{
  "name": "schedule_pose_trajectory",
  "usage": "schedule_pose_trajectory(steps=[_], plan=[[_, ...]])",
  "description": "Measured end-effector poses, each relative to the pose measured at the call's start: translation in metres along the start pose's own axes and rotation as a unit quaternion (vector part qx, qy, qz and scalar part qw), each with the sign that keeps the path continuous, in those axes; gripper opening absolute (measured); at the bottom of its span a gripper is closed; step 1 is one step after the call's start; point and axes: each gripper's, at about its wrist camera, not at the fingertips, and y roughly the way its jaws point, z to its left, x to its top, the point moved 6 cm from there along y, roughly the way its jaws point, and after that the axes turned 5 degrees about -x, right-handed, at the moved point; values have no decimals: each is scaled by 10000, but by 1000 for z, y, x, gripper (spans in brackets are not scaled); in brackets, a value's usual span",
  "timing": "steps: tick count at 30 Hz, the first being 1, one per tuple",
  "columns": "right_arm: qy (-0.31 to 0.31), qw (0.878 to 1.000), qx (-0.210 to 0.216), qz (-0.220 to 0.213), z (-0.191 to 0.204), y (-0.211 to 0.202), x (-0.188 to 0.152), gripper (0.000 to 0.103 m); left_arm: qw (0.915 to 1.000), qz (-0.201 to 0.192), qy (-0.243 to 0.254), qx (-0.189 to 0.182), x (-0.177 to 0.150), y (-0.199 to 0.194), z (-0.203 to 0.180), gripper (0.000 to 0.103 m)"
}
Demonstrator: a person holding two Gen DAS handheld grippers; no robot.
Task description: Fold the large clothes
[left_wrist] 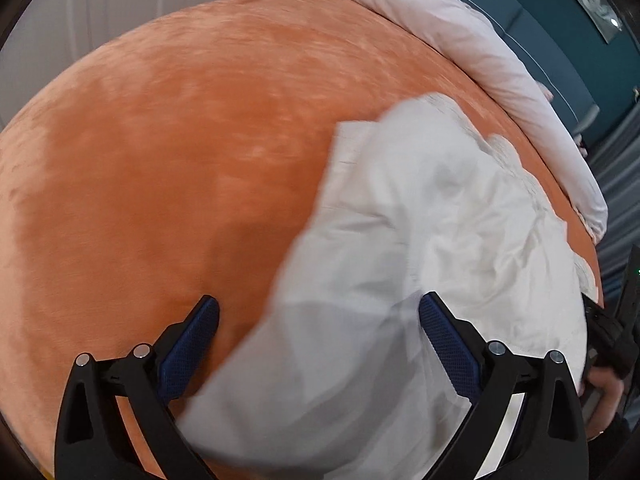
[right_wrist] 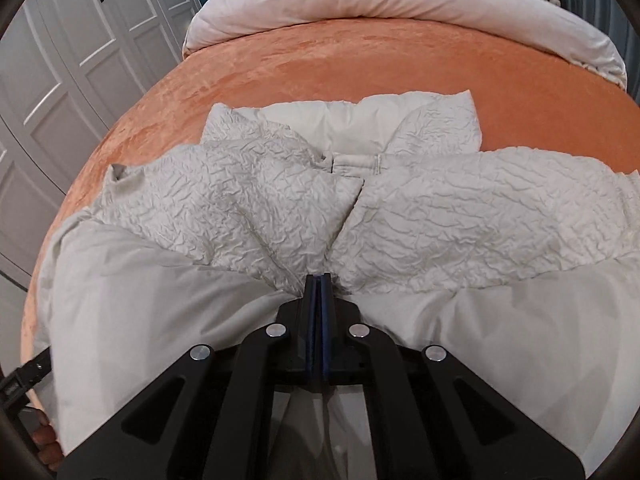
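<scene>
A large white padded coat (right_wrist: 420, 216) lies spread on the orange bed cover (right_wrist: 360, 76), its crinkled outer side and collar facing up and smooth lining toward me. My right gripper (right_wrist: 318, 280) is shut, and the coat's folds gather into its tips near the middle of the front. In the left wrist view the coat (left_wrist: 420, 220) is blurred and reaches in from the right. My left gripper (left_wrist: 319, 300) stands open wide over the coat's near edge, with cloth lying under and between the fingers (left_wrist: 444, 336), untouched by the pads.
A rolled pale duvet (right_wrist: 400, 0) lies across the far end of the bed. White wardrobe doors (right_wrist: 80, 52) stand to the left. A hand with the right gripper's black body (left_wrist: 612, 344) shows at the right edge of the left wrist view. Bare orange cover (left_wrist: 160, 160) spreads left.
</scene>
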Motion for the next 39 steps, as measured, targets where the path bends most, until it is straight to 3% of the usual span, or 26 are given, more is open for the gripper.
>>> schedule_pose_trajectory(steps=[1, 2, 3, 4, 5, 8, 10, 13, 17, 22, 25, 32, 39], plan=[[-18, 10000, -21, -44, 1, 1, -1, 0, 10000, 25, -6, -72, 0, 1, -3, 88], [-32, 9999, -29, -93, 1, 3, -2, 0, 9996, 85, -23, -278, 1, 1, -9, 71], [-22, 9999, -15, -120, 1, 3, -3, 0, 9987, 140, -70, -476, 1, -1, -17, 67], [-6, 9999, 10, -137, 0, 4, -3, 0, 9986, 112, -71, -505, 2, -3, -21, 57], [23, 9999, 57, -153, -1, 4, -3, 0, 9979, 50, 21, -642, 3, -11, -32, 36], [103, 9997, 188, -129, -4, 5, -1, 0, 9966, -99, 245, -785, 8, -38, -58, 14], [184, 9995, 251, -29, -6, -3, 3, 0, 9956, -196, 279, -868, 14, -58, -70, 11], [505, 9970, 576, -70, -18, -48, -1, 5, 9938, -336, 405, -976, 16, -83, -84, 9], [591, 9949, 813, 37, -36, -108, -46, 5, 9927, -431, 612, -947, 16, -97, -105, 8], [571, 9891, 1279, 460, -25, -121, -106, 4, 9900, -584, 877, -943, 9, -121, -136, 8], [581, 9878, 1328, 577, -18, -111, -125, 4, 9866, -615, 1128, -1002, 6, -131, -161, 7], [864, 9820, 1603, 491, -22, -92, -139, 0, 9636, -592, 2304, -1224, -33, -144, -260, 7], [1145, 9727, 1984, 377, -29, -89, -146, 0, 9410, -30, 3037, -1491, -73, -103, -345, 7]])
